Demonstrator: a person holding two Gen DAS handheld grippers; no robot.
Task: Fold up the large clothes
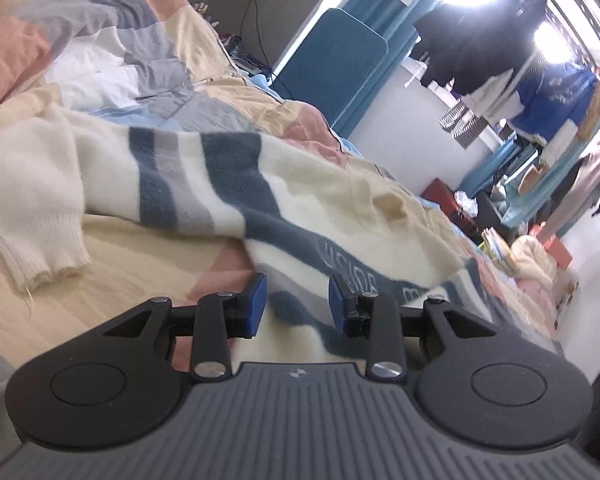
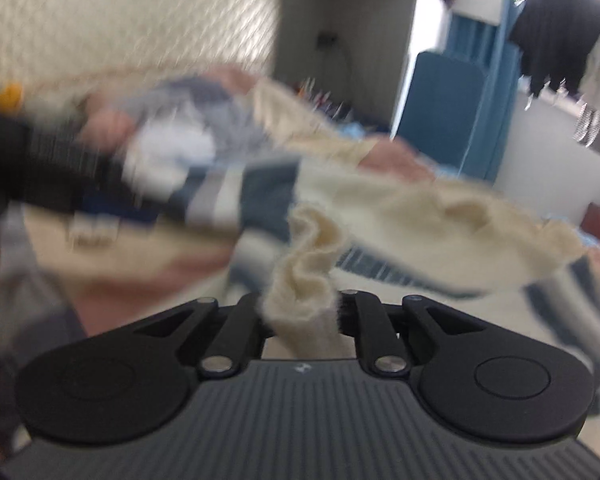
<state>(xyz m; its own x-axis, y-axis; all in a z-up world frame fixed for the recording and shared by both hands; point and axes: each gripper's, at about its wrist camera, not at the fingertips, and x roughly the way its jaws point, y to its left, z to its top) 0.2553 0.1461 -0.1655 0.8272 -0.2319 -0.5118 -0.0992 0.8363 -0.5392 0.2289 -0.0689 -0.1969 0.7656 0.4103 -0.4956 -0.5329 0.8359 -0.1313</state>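
Note:
A cream knit sweater (image 1: 204, 184) with dark blue and grey stripes lies spread over the bed, one ribbed cuff (image 1: 48, 264) at the left. My left gripper (image 1: 297, 304) hovers just over the sweater's striped lower part. Its blue pads (image 1: 257, 304) stand apart with nothing pinched between them. In the blurred right wrist view, my right gripper (image 2: 300, 314) is shut on a bunched fold of the sweater's cream fabric (image 2: 300, 280). The rest of the sweater (image 2: 420, 208) trails up and to the right from that fold. A dark blurred shape (image 2: 40, 168) crosses the left of that view.
A patchwork quilt (image 1: 112, 40) in pink, grey and cream covers the bed. A blue panel (image 1: 332, 64) stands by the far wall. Dark clothes (image 1: 480, 40) hang at the bright window, and boxes and clutter (image 1: 520, 248) crowd the floor at the right.

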